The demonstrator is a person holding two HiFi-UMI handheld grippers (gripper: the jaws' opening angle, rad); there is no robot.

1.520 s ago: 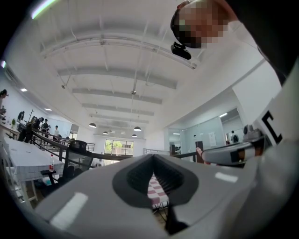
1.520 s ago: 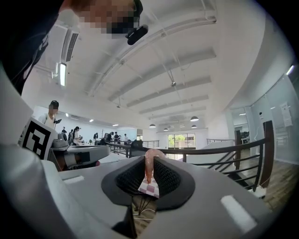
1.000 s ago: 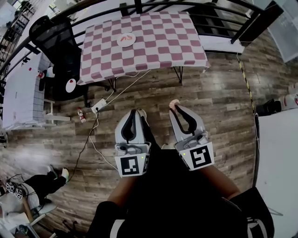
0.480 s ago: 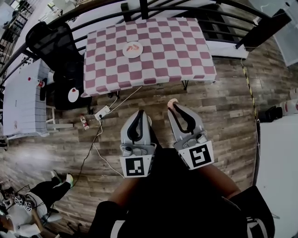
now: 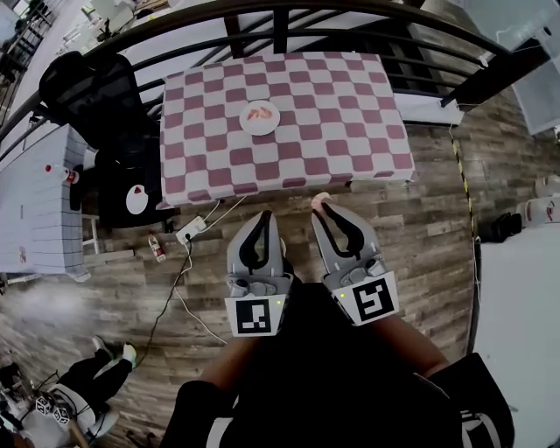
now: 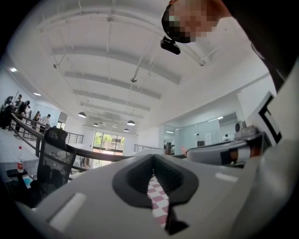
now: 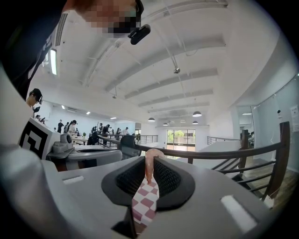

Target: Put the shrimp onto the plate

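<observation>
Fingers [image 7: 171, 180] of the right gripper [image 7: 149, 162] are pinched on a pale pink shrimp [image 7: 148, 166], which stands upright between their dark ribbed pads with its curled end poking above the tips. In the head view the same shrimp [image 5: 320, 199] shows at the tip of the right gripper [image 5: 322, 204], held over the wooden floor [image 5: 420, 227] just short of the near edge of the table [image 5: 341, 114] and well apart from the plate [image 5: 262, 132]. The left gripper [image 5: 265, 215] is held beside it at about the same height; in its own view the left gripper [image 6: 152, 164] has its tips together with nothing between them, only a thin wedge of checked cloth seen through the slit behind them. Each gripper carries a cube with a black-and-white square marker [image 5: 254, 317], a block pattern rather than letters. The white round plate sits toward the far left part of the red-and-white checked cloth and holds two small reddish curled pieces [image 5: 258, 113] — shrimp by their look. On the floor left of the grippers lie a white power strip [image 5: 186, 232] and a small bottle [image 5: 156, 250] with a red label too small to read. A black mesh chair [image 5: 83, 83] stands left of the table, and a dark curved railing [image 5: 219, 13] runs behind it.
</observation>
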